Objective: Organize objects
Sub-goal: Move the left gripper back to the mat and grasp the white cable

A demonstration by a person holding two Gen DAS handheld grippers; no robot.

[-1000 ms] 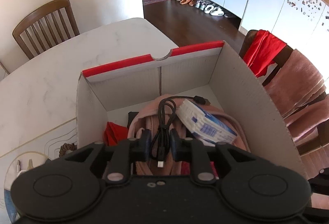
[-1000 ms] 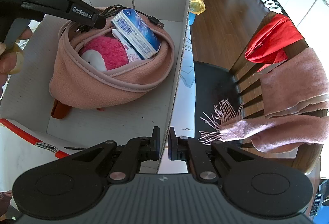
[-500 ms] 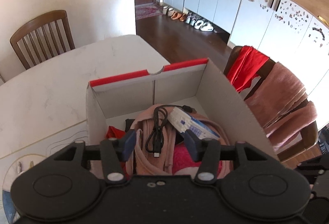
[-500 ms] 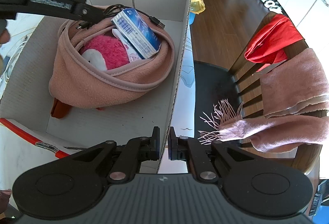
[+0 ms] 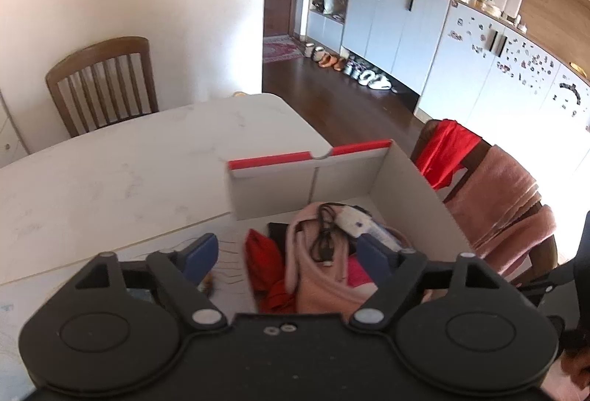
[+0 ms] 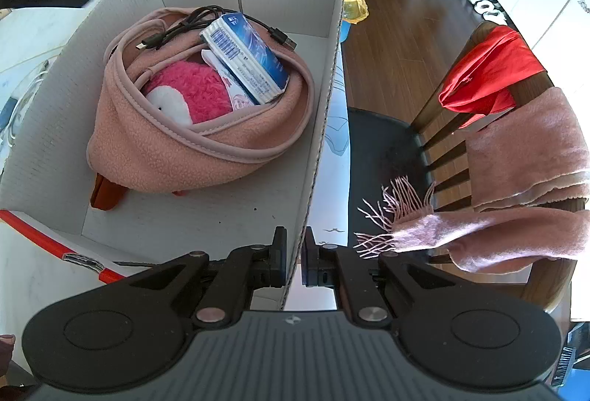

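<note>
Open floor inside the cardboard box [image 6: 206, 216] at six o'clock, right below the pink bag [image 6: 177, 146] that fills its middle. The box's right wall [image 6: 324, 113] blocks three o'clock; beyond it, a scarf-draped chair [image 6: 516, 150] crowds in.

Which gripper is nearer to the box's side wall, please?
Right. The right gripper is clamped on the box's side wall; the left gripper hangs open above the box's contents.

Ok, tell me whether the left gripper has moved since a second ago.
Yes. The left gripper has pulled back and up from the box, its jaws just opening, leaving the cable on the bag.
</note>
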